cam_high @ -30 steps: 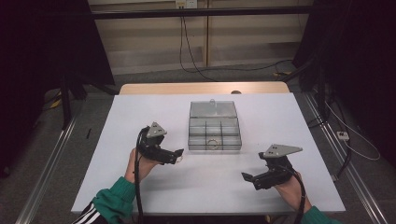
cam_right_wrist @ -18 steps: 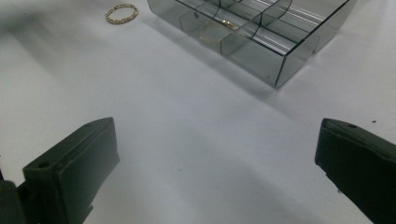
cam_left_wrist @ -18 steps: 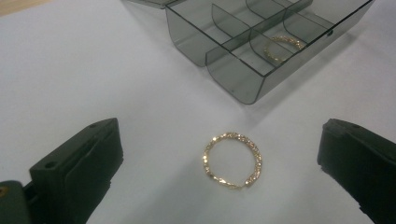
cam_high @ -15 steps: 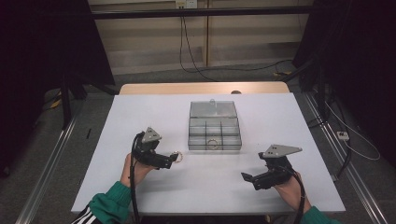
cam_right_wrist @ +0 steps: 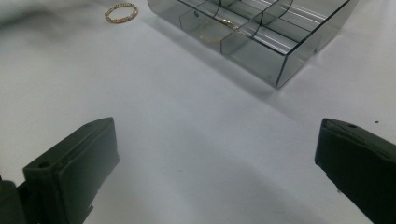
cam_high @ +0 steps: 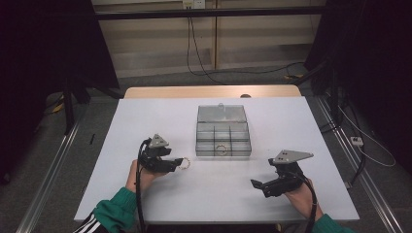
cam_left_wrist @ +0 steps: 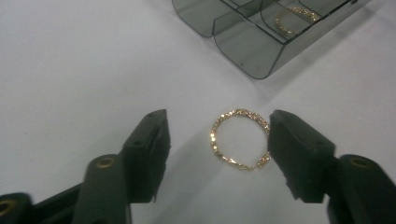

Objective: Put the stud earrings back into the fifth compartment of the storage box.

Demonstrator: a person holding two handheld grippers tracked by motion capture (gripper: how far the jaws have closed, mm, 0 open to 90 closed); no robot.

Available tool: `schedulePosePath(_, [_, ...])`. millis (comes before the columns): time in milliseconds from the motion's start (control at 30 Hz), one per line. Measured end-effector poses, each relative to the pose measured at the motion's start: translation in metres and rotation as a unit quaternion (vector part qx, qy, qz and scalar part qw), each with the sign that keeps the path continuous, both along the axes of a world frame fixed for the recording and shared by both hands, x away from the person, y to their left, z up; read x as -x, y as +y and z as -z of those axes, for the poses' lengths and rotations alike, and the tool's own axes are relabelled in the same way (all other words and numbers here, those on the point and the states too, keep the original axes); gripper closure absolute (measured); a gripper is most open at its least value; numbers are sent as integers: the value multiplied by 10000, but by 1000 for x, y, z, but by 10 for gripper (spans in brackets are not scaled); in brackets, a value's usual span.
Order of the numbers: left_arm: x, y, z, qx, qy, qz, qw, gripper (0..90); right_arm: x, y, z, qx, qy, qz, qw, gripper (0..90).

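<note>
This looks like a lab or recording room: a bare white tabletop (cam_high: 145, 121) stands between black curtains (cam_high: 43, 53), with metal rails (cam_high: 46, 174) on the grey floor, loose cables (cam_high: 204, 53) trailing from a wall socket (cam_high: 193, 4), and plain panelled walls behind.

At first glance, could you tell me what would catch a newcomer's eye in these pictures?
First, the gold ring lying flat on the white table, between the open jaws of the left gripper. Next, the clear box at the table's middle, lid up, with a second ring in its near middle compartment. The right gripper is open near the table's front right, with nothing between its jaws.
</note>
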State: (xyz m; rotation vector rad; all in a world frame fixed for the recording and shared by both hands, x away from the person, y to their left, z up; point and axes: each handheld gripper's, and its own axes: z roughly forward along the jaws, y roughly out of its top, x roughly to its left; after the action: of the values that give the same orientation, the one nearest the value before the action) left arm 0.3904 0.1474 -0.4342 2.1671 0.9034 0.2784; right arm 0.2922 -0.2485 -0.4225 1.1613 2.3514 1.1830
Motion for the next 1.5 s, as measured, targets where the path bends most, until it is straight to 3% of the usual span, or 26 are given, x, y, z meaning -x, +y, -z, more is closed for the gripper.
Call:
schedulePosePath(67, [-1,-1,2,-80,-35,6,10000,506,0,0,0,17,5,-1,10000,0])
schedulePosePath(167, [-2,-3,4,-25,-26,-22,10000,590,0,0,0,14,4,-3,10000,0])
schedulePosePath(300, [-5,-6,8,7,60,25,10000,649,0,1,0,23,9,-24,10000,0])
schedulePosePath(467, [-9,-9,12,-73,52,2,10000,719,0,0,0,19,6,-18,10000,0])
schedulePosePath(600, [-10,-11,17,-155,157,47,9997,773,0,0,0,12,4,-19,10000,0])
schedulePosePath(900, [-8,-13,18,-276,5,3,9996,823,1,1,0,5,3,-40,10000,0])
schedulePosePath(1067, [-5,-15,18,-354,-96,108,9993,881,0,1,0,-4,-2,-37,10000,0])
schedulePosePath(1267, [-5,-14,18,-229,-52,121,9997,888,1,1,0,-6,-18,-39,10000,0])
schedulePosePath(1367, [-3,-14,14,-240,-140,222,9994,888,1,0,-1,-11,-37,-31,10000,0])
schedulePosePath(1500, [0,-13,7,-98,-267,251,9993,888,1,0,-1,-12,-52,-40,10000,0])
